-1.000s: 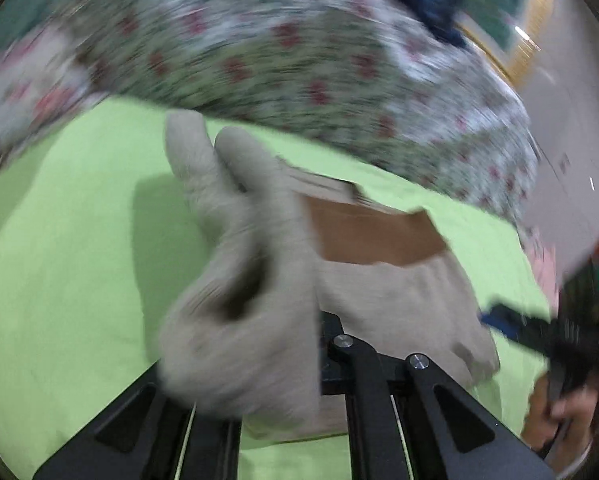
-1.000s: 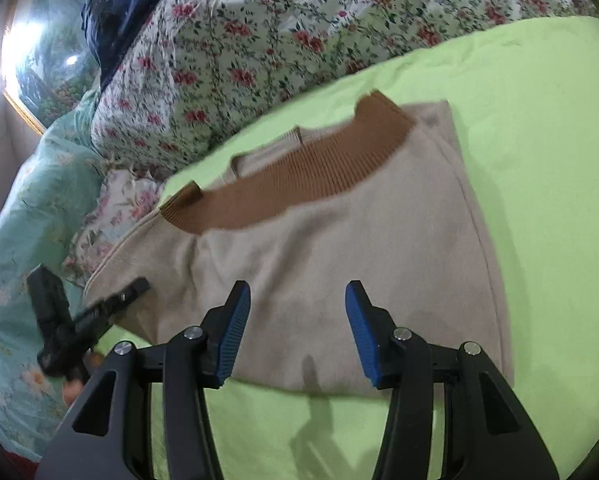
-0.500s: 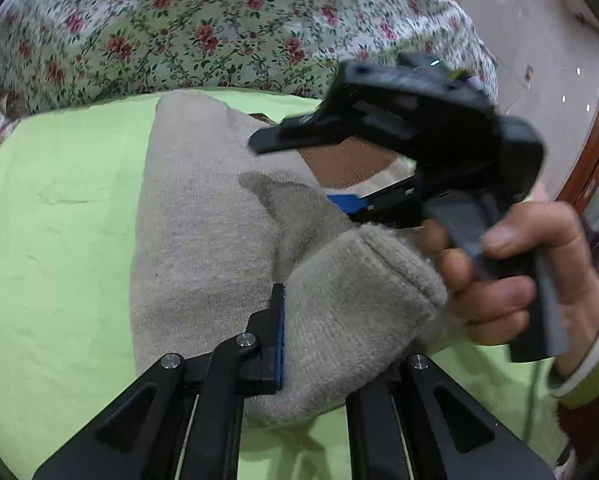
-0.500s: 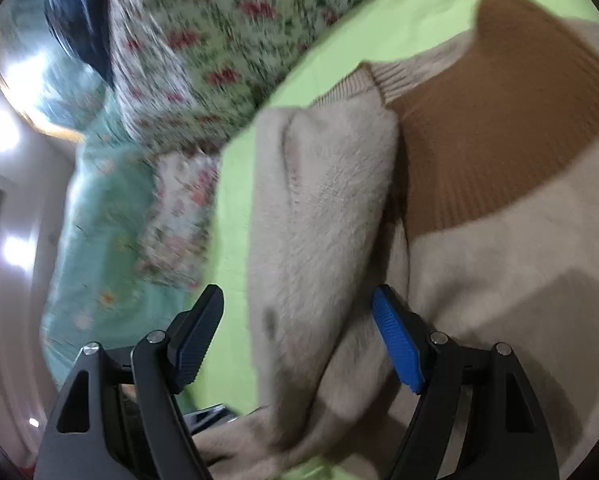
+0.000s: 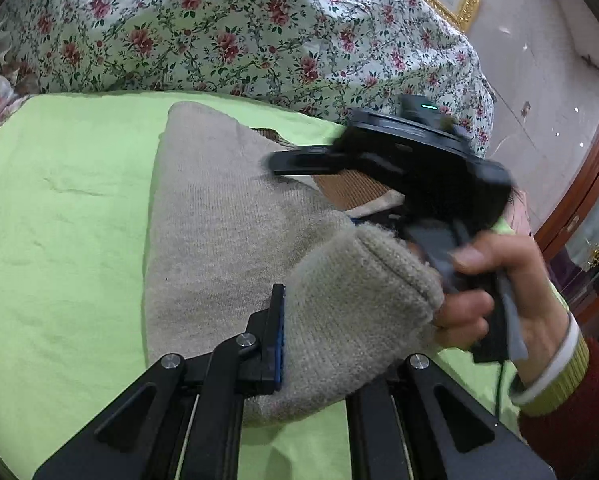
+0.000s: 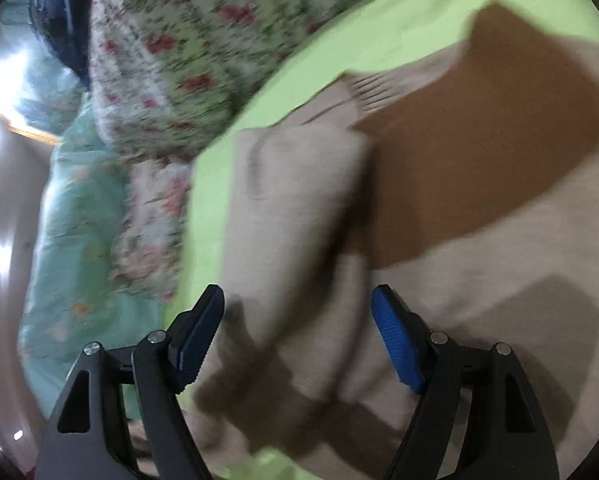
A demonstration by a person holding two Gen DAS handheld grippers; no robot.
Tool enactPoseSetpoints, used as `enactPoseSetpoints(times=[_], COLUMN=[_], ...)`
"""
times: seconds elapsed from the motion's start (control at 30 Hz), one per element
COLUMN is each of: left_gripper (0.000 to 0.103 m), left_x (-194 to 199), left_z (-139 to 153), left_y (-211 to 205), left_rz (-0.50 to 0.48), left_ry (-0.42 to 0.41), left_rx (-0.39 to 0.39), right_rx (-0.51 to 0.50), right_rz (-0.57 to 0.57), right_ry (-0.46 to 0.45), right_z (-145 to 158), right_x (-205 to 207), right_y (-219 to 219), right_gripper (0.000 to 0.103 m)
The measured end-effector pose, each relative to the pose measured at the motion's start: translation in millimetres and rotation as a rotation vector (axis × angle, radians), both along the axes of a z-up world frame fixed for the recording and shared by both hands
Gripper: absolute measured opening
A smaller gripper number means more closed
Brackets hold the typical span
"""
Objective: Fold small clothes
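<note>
So, the sleeve fold is what's being worked on right now: the beige sweater (image 5: 219, 216) is spread on the lime-green sheet (image 5: 59, 208), near the edge where the floral quilt (image 5: 227, 28) is bunched up, and one sleeve (image 5: 355, 300) is being carried across the body. That sleeve's cuff end is pinched tight by the left gripper (image 5: 319, 356), jaws closed right down on the knit. The right gripper (image 6: 295, 340) is held over the sweater with its blue pads wide apart; its jaws have just been opening, and the folded sleeve sits between them but isn't pressed by either pad, as far as the blurry right wrist view can be trusted. Next, probably, the sleeve needs to be laid flat across the chest and let go, and the fold line pinned or smoothed so it's not dragged back out. As for looks: a soft, fuzzy knit, pale beige with a brown ribbed collar (image 6: 499, 152), thick enough that a bulge is made wherever it's doubled over.
</note>
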State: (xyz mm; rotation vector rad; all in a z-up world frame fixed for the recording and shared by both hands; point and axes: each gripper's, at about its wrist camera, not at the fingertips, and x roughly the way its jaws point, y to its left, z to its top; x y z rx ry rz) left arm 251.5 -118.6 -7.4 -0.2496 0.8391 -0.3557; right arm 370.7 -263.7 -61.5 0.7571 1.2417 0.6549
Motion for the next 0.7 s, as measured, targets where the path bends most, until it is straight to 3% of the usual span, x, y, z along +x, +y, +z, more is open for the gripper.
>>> enactPoseSetpoints(times=[0.1,0.17,0.23,0.37,0.47,0.63,0.7], left_gripper=[0.007,0.007,0.007,0.007,0.008,0.008,0.008], left_x=[-0.2,1.7,1.6,3.2,11.6,26.8,25.8], left_z=[3.7,6.4,14.1,35.0,27.6,-13.9,-22.3], left_y=[6.5,7.5,0.6,-40.5,-82.9,-127.0,-138.5], left_rz=[-0.003,-0.007,-0.024,-0.106,-0.175,-0.259,-0.277], left_ry=[-0.006,0.003,-0.014,-0.081,-0.074,0.034,0.051], left_rx=[-0.014,-0.012,-0.006,-0.004,-0.014,-0.026,-0.001], right_rx=[-0.004,0.005,-0.009,-0.123,-0.183,-0.348,-0.356], right_rz=[0.001,0.001,0.002,0.011,-0.002,-0.036,-0.06], right_ry=[0.055,0.041,-0.027,-0.251,-0.303,-0.193,-0.141], right_z=[-15.3,-12.0,6.7,68.6,87.4,39.0,14.0], right_x=[16.7,22.1,22.0,8.5,1.0,0.0,-3.4], right_y=[13.3,14.4,10.2,-12.9,-48.0,-101.4,-118.3], right_gripper=[0.072,0.027,0.024,0.023,0.023,0.022,0.018])
